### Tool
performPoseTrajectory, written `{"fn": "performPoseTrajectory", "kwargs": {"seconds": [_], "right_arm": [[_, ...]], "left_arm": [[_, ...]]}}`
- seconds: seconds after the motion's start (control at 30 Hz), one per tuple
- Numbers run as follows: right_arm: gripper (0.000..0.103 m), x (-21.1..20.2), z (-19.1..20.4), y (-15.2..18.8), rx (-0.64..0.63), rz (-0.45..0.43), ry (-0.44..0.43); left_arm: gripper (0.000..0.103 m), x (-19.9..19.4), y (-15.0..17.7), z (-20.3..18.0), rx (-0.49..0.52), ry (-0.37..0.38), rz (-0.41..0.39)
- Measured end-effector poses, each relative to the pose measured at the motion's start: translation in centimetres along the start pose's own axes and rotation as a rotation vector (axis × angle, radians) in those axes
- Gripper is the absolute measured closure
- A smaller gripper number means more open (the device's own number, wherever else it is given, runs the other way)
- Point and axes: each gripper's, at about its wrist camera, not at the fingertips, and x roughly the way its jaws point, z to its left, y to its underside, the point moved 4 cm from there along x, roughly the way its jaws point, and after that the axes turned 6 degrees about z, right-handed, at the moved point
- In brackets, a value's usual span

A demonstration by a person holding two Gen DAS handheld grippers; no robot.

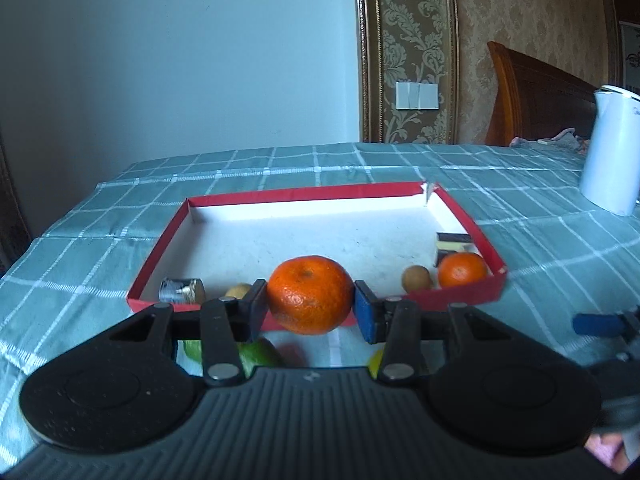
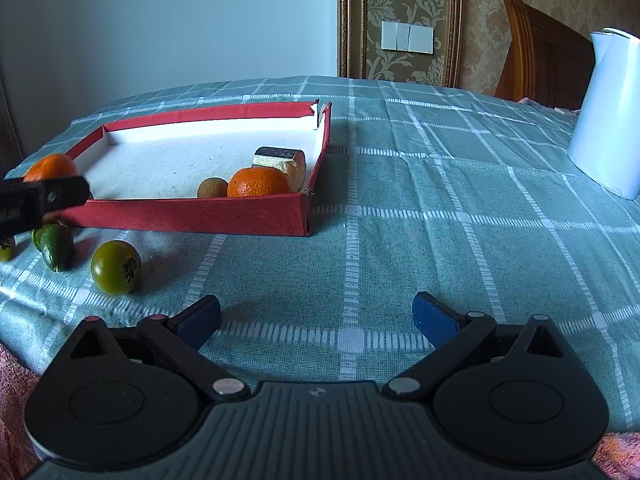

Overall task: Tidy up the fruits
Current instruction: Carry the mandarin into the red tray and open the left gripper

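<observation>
My left gripper [image 1: 311, 306] is matte black: a ribbed grey-black housing with a small pale mark at its centre, two round discs either side, and angled link arms pinned with silver rivets. Its fingers [image 1: 365, 312] carry blue pads. My right gripper [image 2: 316, 318] matches, though the pivots nearer the left finger's tip look reddish. Pink fabric shows at the lower corners.

Red tray [image 2: 188, 212] middle and far half bare, room to pass in over the low walls. Near right corner crowded: tangerine [image 2: 258, 183], small brown fruit [image 2: 212, 189], dark block [image 2: 280, 160]. Green fruits [image 2: 116, 267] sit on the counter [image 2: 400, 200] just outside the near wall. Right of tray open cloth, white kettle [image 2: 608, 112] at far right.
</observation>
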Motion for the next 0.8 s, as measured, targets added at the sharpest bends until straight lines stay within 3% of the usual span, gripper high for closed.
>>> {"fn": "performPoseTrajectory", "kwargs": {"seconds": [0.23, 0.47, 0.57, 0.63, 0.8], "right_arm": [[0.0, 0.0, 0.0, 0.0, 0.002, -0.002, -0.003], [0.0, 0.0, 0.0, 0.0, 0.001, -0.001, -0.001], [0.0, 0.0, 0.0, 0.0, -0.002, 0.0, 0.002], [0.0, 0.0, 0.0, 0.0, -0.002, 0.0, 0.002], [0.0, 0.0, 0.0, -0.1, -0.001, 0.0, 0.002]], "left_arm": [[0.061, 5.2, -2.4, 3.3, -0.081, -0.057, 0.063], [0.06, 8.6, -2.7, 6.1, -0.135, -0.116, 0.122], [0.045, 8.5, -2.3, 6.4, -0.126, -0.125, 0.109], [0.027, 7.6, -2.3, 6.3, -0.118, -0.125, 0.089], [0.02, 3.2, -2.3, 5.8, -0.085, -0.101, 0.008]]}}
